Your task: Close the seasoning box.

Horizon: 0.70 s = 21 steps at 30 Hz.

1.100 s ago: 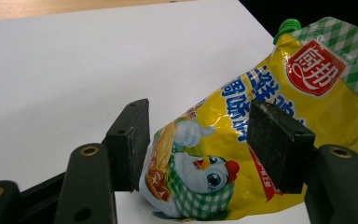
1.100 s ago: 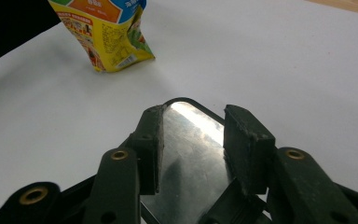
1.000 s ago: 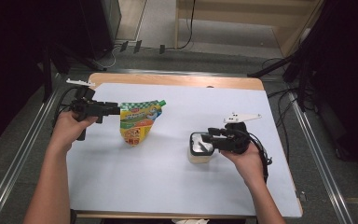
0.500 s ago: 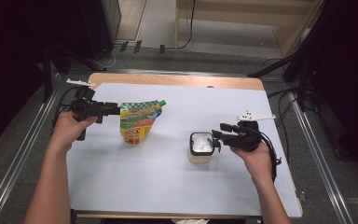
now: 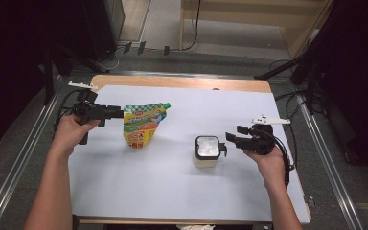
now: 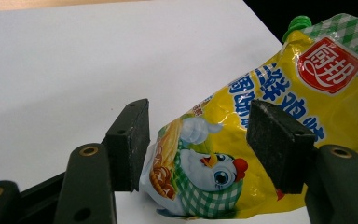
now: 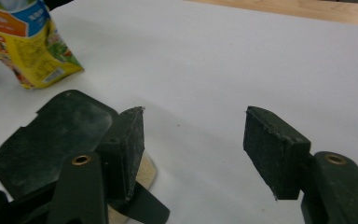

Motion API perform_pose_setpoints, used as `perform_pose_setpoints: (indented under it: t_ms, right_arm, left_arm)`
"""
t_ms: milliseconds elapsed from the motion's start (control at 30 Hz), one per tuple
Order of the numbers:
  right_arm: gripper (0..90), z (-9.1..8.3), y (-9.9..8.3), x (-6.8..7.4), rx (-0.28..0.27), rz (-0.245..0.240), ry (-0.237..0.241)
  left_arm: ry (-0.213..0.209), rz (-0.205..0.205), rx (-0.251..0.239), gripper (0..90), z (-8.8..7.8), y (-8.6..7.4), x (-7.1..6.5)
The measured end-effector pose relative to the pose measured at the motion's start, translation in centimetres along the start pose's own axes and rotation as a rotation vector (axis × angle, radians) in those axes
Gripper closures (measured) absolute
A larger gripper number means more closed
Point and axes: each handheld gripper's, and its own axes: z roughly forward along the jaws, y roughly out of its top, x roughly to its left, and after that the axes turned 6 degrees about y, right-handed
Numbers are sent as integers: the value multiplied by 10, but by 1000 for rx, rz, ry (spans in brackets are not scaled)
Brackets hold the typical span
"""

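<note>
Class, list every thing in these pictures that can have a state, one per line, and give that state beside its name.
Pouch: lying flat on the sheet, green cap on.
Jar: upright, dark lid on, free of the right gripper.
Left gripper: open, fingers either side of the pouch's edge, not pressing.
Right gripper: open, jaws just been opening, nothing between them.

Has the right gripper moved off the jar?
Yes. The right gripper has backed right, away from the jar, which stayed put; its jaws have just been opening, nothing between them.
</note>
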Motion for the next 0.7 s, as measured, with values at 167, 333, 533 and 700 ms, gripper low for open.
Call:
perform_pose_setpoints:
  t_ms: [167, 333, 533, 700]
  right_arm:
    - [341, 0, -4, -8, 2, 17, -23]
    - [340, 1, -8, -12, 5, 20, -40]
    - [295, 5, -10, -14, 6, 8, -67]
    - [244, 7, -13, -15, 4, -14, -75]
  left_arm:
    - [-5, -11, -1, 389, 0, -2, 3]
    - [-7, -13, 8, 372, 2, -3, 5]
    - [-31, -42, -13, 326, 7, -7, 14]
    - [6, -42, -66, 320, 9, -11, 21]
